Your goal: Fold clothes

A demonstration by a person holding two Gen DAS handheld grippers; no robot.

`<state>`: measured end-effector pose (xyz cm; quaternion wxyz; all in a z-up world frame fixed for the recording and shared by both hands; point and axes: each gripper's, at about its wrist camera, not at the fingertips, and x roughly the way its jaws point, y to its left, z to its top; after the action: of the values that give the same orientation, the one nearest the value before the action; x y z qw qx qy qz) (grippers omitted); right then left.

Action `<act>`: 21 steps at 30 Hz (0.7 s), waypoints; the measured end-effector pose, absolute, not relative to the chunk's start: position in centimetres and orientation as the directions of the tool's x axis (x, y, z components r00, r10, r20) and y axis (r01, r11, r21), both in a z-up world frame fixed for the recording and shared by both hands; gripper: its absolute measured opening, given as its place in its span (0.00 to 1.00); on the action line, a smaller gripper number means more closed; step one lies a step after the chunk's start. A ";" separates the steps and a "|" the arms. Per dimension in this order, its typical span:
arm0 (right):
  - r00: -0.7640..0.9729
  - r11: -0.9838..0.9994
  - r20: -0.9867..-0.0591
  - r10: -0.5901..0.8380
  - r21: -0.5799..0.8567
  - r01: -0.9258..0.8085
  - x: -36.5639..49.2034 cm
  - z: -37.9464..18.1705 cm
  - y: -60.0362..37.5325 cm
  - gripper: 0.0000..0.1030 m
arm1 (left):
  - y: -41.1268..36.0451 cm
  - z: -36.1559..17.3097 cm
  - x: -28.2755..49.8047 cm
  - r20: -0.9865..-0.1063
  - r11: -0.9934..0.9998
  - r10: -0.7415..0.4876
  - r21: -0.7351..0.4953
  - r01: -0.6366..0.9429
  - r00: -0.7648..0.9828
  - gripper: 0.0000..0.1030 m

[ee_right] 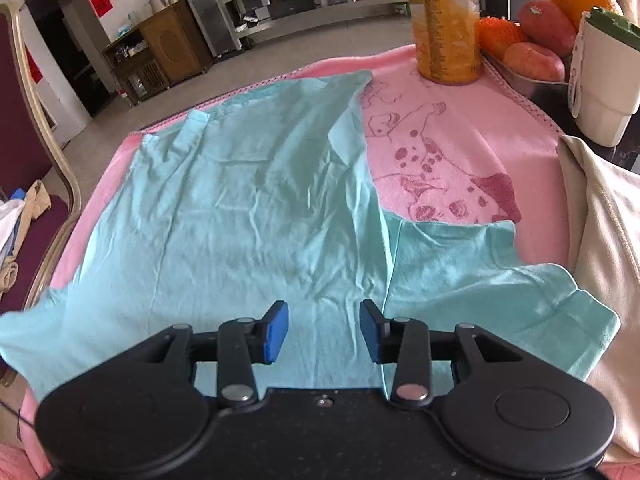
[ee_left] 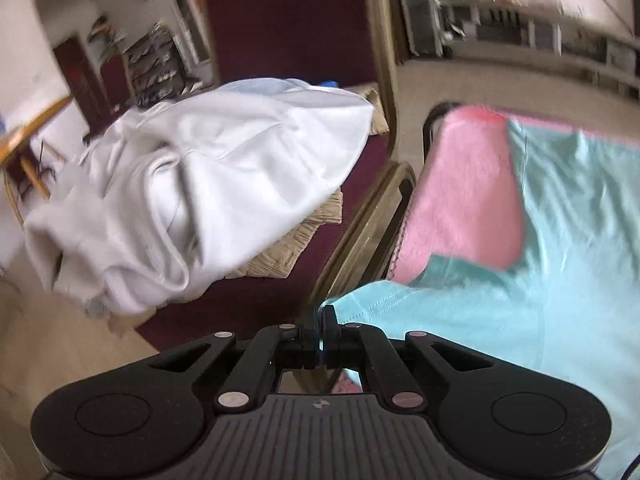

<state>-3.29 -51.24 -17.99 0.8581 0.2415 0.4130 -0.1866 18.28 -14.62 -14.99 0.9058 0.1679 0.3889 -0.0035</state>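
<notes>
left claw (ee_left: 322, 320): was clamped shut on the near left edge of the teal shirt (ee_right: 248, 208)
right claw (ee_right: 324, 330): hung part open over the shirt's near middle, gripping nothing
shirt: lay spread on the pink towel (ee_right: 452, 152) covering the bench, right sleeve folded in
step: lift the pinched edge evenly and carry it across; keep the seam straight
fabric: thin wrinkled cotton; towel fuzzy, giraffe print
aside: white garment (ee_left: 192, 200) heaped on the chair at left

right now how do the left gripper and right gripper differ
The left gripper is shut, pinching an edge of the turquoise shirt; the right gripper is open, with nothing pressed between its pads. The left sits at the shirt's edge beside the chair; the right hangs over the shirt's middle. Both are over the same shirt.
</notes>
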 end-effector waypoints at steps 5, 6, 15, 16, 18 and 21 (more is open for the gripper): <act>0.570 0.825 -0.814 -0.115 0.242 0.511 -3.0 -18.3 -51.0 0.41 | -16.0 -18.0 20.0 -0.728 0.901 0.211 0.403 0.158 0.652 0.02; 0.567 0.825 -0.816 -0.114 0.240 0.512 -3.0 -18.3 -51.1 0.42 | -15.9 -18.2 20.3 -0.735 0.905 0.213 0.397 0.154 0.643 0.03; 0.636 0.784 -0.760 -0.132 0.312 0.536 -4.5 -16.8 -52.3 0.41 | -14.7 -13.3 17.6 -0.698 0.965 -0.111 0.095 0.245 0.708 0.17; 0.641 0.781 -0.754 -0.144 0.311 0.541 -4.5 -16.8 -52.4 0.36 | -15.5 -13.4 17.7 -0.719 0.949 -0.192 0.038 0.313 0.668 0.18; 0.648 0.775 -0.751 -0.124 0.335 0.536 -4.2 -17.0 -52.8 0.11 | -17.3 -14.3 18.2 -0.756 0.903 -0.317 -0.056 0.426 0.573 0.19; 0.665 0.730 -0.746 -0.032 0.437 0.526 -3.9 -17.9 -53.7 0.11 | -19.3 -16.3 19.1 -0.800 0.870 -0.371 -0.121 0.478 0.472 0.21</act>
<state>-3.89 -53.67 -17.94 0.8509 0.3291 0.3752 -0.1640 19.06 -19.30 -16.29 0.8558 0.0596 0.4499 -0.2482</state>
